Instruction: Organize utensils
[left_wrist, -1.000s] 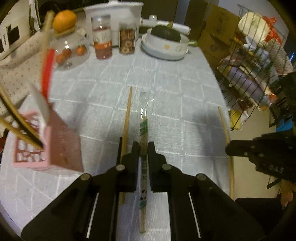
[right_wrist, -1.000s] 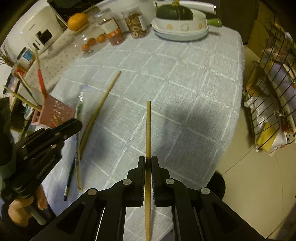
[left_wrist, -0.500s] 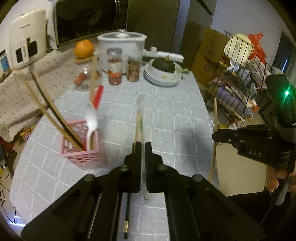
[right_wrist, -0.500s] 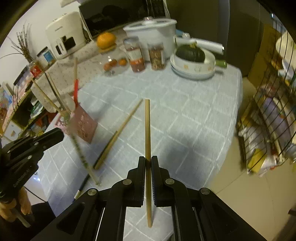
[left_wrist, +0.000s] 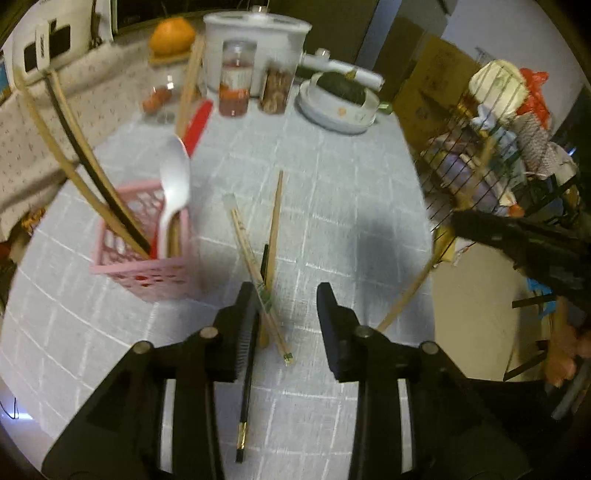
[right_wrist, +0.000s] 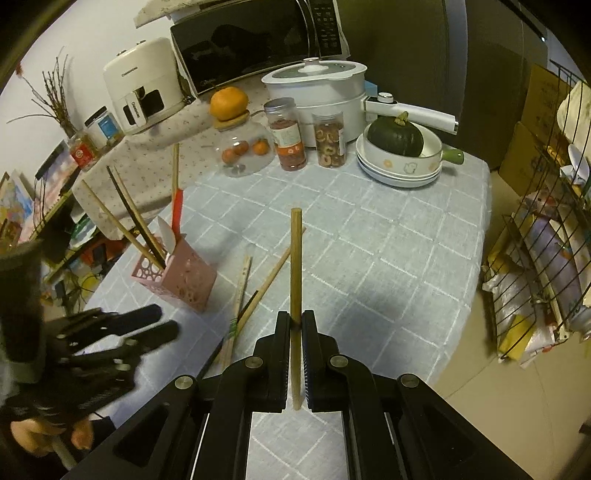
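Cluttered kitchen corner, grey checked tablecloth (right_wrist: 388, 258) over a table crowded at the far edge with cooker, jars and a squash in a bowl. Clamped tight between the jaws of the right gripper (right_wrist: 295, 325): one wooden chopstick (right_wrist: 295, 258), lifted off the cloth, long axis running straight out along the fingers, thick end pointing away toward the jars. Spread wide and holding nothing, the left gripper (left_wrist: 286, 295), poised low over a small heap on the cloth: a wrapped pair of chopsticks (left_wrist: 255, 266) lying slantwise, far end angled left toward the holder; crossing it, a bare wooden chopstick (left_wrist: 274, 218) aimed nearly straight away; beneath both, a black chopstick (left_wrist: 247, 369) with a gold band near its close end. Just left of that heap, a pink perforated holder (left_wrist: 147, 273), already stocked with a white spoon (left_wrist: 173, 184), several long chopsticks leaning outward, and a red-handled utensil. Judged roughly half finished: some pieces stowed upright, one in the air, three or so yet to be gathered from the cloth. Off the right table edge, a wire rack (right_wrist: 546, 258) stuffed with bags.
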